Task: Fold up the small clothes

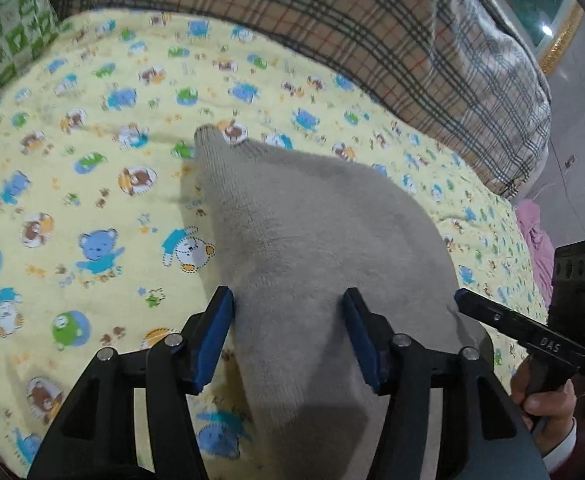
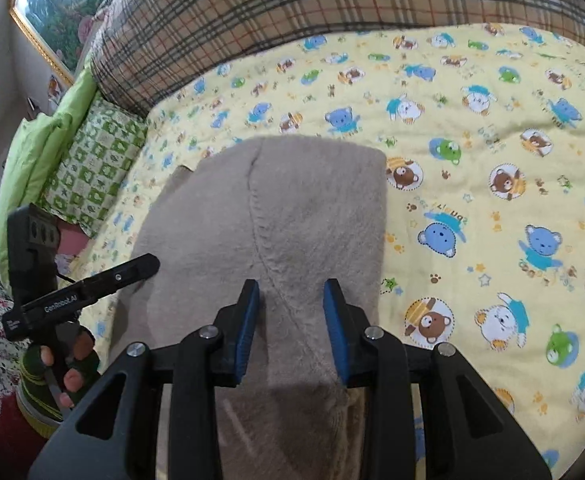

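Your left gripper (image 1: 288, 300) sat wide apart over the near part of the sweater (image 1: 316, 240), blue pads either side of the knit, nothing pinched. Your right gripper (image 2: 291, 292) was also spread, a bit narrower, straddling a raised seam that curved up the fabric. The sweater was a fuzzy beige-grey knit lying flat on the yellow bear-print blanket (image 1: 92, 184), already doubled over: in the right wrist view its far edge (image 2: 316, 148) ran straight and squared, while the left wrist view showed a ribbed cuff or corner (image 1: 208, 136) poking toward the plaid cushion (image 1: 332, 20). A green checked pillow (image 2: 92, 176) lay beside the blanket.
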Demonstrator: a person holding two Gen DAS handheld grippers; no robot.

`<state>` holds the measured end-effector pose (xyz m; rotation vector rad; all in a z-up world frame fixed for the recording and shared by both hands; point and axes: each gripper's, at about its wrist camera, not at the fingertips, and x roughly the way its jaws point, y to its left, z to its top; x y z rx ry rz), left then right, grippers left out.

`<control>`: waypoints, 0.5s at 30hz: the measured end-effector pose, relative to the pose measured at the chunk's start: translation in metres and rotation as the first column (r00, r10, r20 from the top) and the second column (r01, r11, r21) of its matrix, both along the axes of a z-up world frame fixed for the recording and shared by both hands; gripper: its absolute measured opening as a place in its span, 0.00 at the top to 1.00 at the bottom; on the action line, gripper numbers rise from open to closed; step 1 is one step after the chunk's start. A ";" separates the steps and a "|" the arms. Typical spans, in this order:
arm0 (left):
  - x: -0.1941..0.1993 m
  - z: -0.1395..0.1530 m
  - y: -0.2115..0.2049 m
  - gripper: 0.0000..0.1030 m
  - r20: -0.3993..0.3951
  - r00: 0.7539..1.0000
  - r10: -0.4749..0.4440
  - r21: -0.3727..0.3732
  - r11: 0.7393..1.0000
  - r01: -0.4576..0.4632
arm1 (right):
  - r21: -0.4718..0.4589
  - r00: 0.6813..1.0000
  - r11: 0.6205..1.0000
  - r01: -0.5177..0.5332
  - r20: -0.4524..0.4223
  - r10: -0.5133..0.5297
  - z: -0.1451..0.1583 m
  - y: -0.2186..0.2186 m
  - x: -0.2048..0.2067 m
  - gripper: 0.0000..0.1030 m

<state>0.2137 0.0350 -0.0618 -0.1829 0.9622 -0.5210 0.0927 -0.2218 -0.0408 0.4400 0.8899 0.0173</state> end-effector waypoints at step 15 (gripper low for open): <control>-0.145 0.036 0.016 0.19 0.206 0.974 0.095 0.189 0.973 -0.135 | -0.028 0.995 0.999 -0.044 0.084 0.046 0.033 0.047 -0.087 0.47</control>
